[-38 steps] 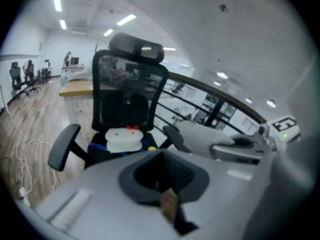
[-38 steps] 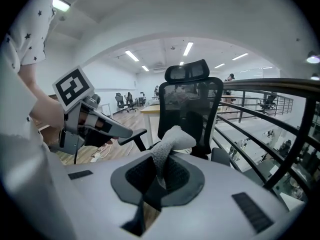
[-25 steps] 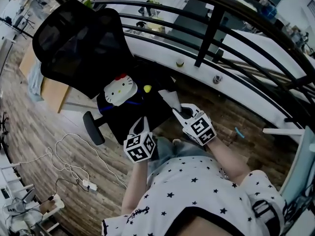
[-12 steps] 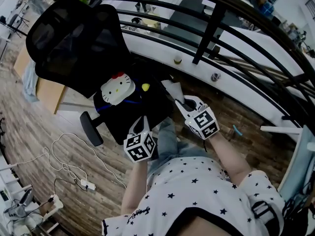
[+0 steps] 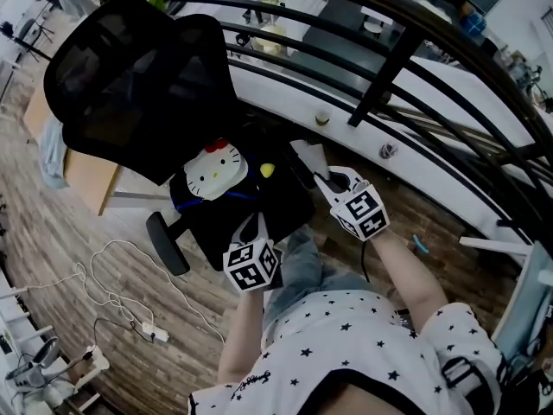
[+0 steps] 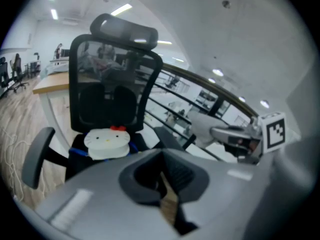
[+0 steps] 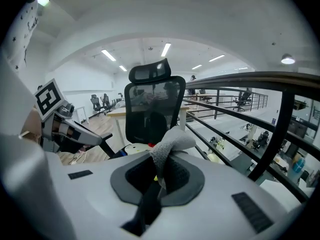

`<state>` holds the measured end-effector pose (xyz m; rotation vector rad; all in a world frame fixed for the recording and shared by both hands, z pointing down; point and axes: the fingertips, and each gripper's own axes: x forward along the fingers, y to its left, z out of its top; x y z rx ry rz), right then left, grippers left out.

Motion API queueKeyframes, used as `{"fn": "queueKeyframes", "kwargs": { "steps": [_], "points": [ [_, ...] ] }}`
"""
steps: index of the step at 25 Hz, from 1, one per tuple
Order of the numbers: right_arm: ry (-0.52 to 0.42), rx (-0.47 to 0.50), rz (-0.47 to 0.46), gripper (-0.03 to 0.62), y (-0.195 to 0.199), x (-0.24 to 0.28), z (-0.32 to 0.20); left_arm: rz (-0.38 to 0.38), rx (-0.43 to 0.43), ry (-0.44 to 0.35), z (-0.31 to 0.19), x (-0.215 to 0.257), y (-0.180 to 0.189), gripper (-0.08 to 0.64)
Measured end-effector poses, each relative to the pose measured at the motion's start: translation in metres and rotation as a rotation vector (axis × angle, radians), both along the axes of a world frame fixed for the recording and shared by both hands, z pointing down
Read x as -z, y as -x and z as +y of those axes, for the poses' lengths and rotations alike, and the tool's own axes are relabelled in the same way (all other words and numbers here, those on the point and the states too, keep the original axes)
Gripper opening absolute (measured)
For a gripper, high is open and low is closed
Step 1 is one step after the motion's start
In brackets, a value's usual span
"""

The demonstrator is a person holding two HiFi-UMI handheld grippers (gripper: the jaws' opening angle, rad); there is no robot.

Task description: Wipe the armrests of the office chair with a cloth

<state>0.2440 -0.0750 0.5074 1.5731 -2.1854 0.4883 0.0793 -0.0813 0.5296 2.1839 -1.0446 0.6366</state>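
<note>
The black office chair (image 5: 138, 85) stands in front of me with a white cat-face cushion (image 5: 212, 173) on its seat. Its left armrest (image 5: 164, 242) sticks out toward the floor; the right armrest (image 6: 167, 138) lies beside the railing. My right gripper (image 5: 318, 178) is shut on a grey cloth (image 5: 307, 156), held at the right armrest; I cannot tell whether the two touch. In the right gripper view the cloth (image 7: 170, 144) bunches up out of the jaws. My left gripper (image 5: 251, 225) hovers over the seat's front edge, shut, with nothing held.
A dark metal railing (image 5: 380, 67) runs close along the chair's right side. White cables (image 5: 121, 292) and a power strip (image 5: 155, 334) lie on the wooden floor at the left. A wooden desk (image 5: 82, 175) stands behind the chair. A small yellow item (image 5: 267, 170) rests on the seat.
My right gripper has carried the cloth a little to the right and upward along the chair's right side. The left gripper has dropped slightly and stays shut.
</note>
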Motion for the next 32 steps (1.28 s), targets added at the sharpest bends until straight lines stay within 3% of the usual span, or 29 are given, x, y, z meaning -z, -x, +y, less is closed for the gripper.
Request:
{"fn": "queueKeyframes", "kwargs": {
  "steps": [15, 32],
  "points": [
    [0.079, 0.038, 0.030, 0.028, -0.036, -0.054, -0.091, -0.027, -0.002, 0.074, -0.051, -0.038, -0.018, 0.006],
    [0.172, 0.248, 0.185, 0.028, -0.035, -0.118, -0.177, -0.054, -0.019, 0.147, -0.086, -0.068, -0.033, 0.006]
  ]
}}
